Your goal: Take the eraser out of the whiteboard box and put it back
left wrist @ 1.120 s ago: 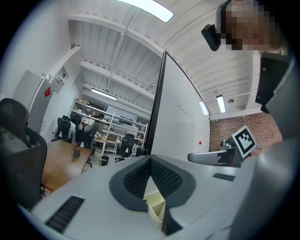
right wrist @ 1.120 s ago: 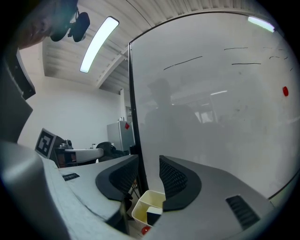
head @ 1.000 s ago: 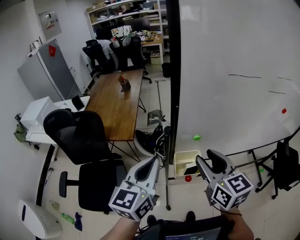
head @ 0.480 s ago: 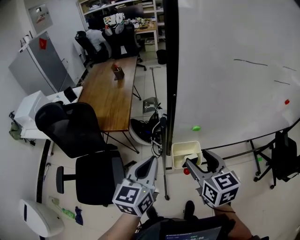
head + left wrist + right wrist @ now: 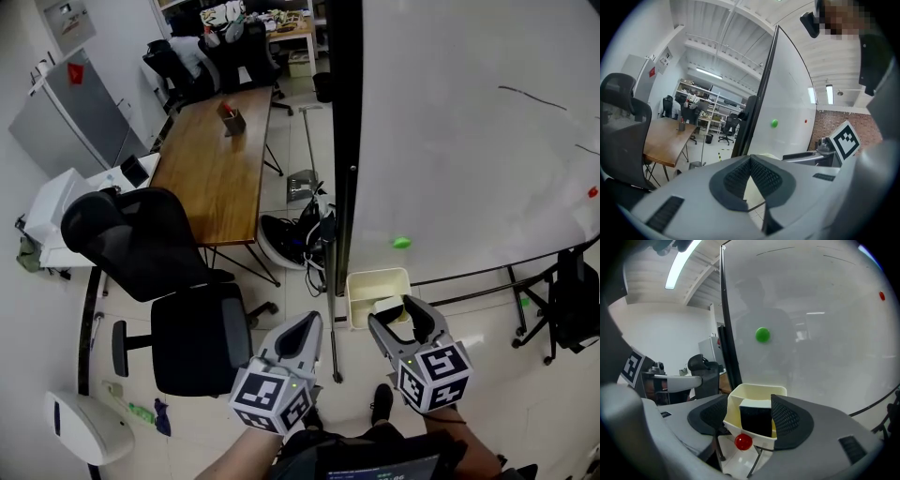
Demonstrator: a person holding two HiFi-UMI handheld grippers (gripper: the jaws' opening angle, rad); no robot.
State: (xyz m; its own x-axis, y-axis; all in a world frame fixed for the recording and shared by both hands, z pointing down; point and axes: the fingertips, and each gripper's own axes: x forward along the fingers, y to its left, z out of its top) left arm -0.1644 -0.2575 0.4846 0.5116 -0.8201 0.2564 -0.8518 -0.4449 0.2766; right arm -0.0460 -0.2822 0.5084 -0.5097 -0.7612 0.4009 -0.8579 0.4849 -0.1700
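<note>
Right gripper (image 5: 752,409) jaws spread wide, just been opening; eraser (image 5: 754,422) sits framed between them, pads not touching. Likely step: you reach in to take eraser out. Next: ease forward, straddle block, pinch sides, lift clear of rim. Eraser: black block, white top, upright in box (image 5: 758,389). Box: cream plastic, smooth, thin-walled, round red magnet (image 5: 743,442) on front, at foot of glossy whiteboard (image 5: 811,310). Left gripper (image 5: 751,159) pressed together, empty.

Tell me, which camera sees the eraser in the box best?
The right gripper view. There the eraser sits close up, a black block with a white top standing in the cream box. The head view shows only a small pale bit of it from above. The left gripper view doesn't show it.
</note>
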